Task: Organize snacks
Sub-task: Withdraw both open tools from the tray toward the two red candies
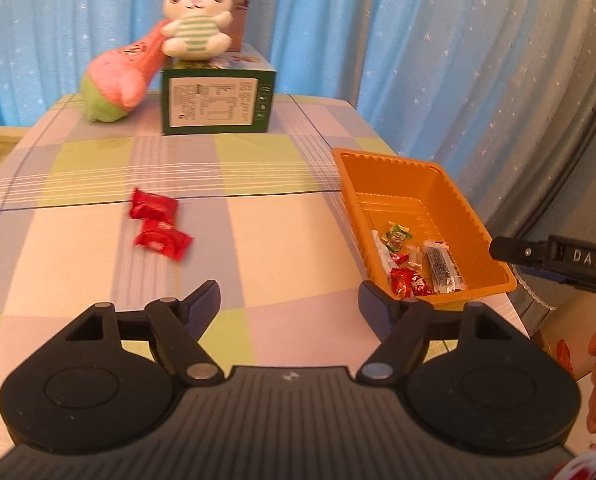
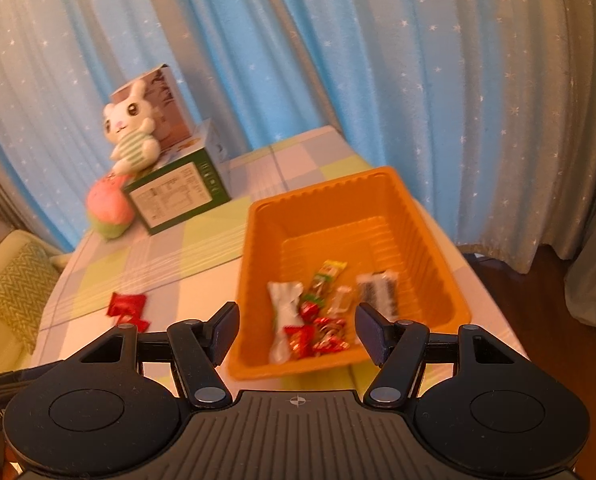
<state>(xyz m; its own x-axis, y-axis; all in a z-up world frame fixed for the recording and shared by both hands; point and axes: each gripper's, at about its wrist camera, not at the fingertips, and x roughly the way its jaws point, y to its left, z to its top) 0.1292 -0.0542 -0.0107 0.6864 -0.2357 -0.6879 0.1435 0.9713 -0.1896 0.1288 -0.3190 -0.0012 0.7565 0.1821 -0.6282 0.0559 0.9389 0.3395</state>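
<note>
Black jaws of the left gripper [image 1: 289,300] stand spread with nothing between them, low in the left wrist view. Two red candies [image 1: 158,222] lie on the checked tablecloth [image 1: 258,232] up and to the left of those jaws, touching each other, their shared long axis running from upper left to lower right of the frame. On the right edge of that view sits the orange tray [image 1: 474,216], already holding several wrapped snacks. The right gripper [image 2: 296,330] is also spread and empty, hanging over the tray's near end; in its view the candies [image 2: 128,308] sit far left, beyond its left finger. My judgement is that the left gripper is the nearer one, and it needs to travel forward and leftward, jaws turned across the candies' axis.
</note>
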